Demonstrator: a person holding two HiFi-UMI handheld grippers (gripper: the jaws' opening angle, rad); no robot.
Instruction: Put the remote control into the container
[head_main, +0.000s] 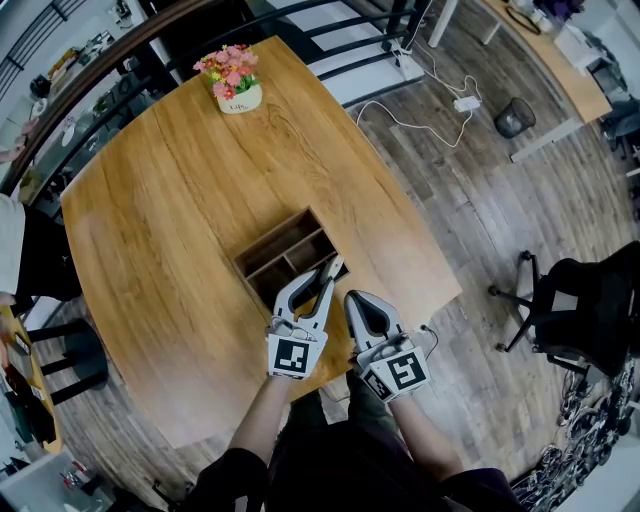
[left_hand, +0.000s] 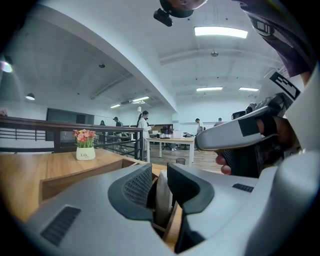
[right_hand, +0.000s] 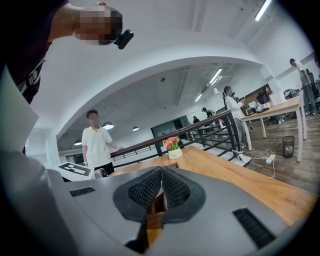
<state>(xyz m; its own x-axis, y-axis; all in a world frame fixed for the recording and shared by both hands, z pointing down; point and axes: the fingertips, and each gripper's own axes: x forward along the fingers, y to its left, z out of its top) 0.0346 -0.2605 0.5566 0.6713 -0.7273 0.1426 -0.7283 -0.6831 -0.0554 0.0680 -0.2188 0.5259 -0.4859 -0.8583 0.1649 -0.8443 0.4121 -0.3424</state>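
A wooden container (head_main: 262, 254) with several compartments stands on the table (head_main: 170, 200), near its front. My left gripper (head_main: 327, 274) reaches over the container's near right part and is shut on the remote control (left_hand: 161, 200), a slim pale slab held on edge between the jaws. The container's wall (left_hand: 75, 176) shows just left of the left gripper (left_hand: 159, 176). My right gripper (head_main: 353, 298) hovers close beside it on the right, over the table's front edge, shut with nothing between its pads. The right gripper (right_hand: 161, 176) shows only wood below its pads.
A pot of pink flowers (head_main: 236, 82) stands at the table's far end. A railing (head_main: 90, 70) runs behind the table. An office chair (head_main: 585, 305) stands on the floor to the right. A person in a white shirt (right_hand: 98, 145) stands by the railing.
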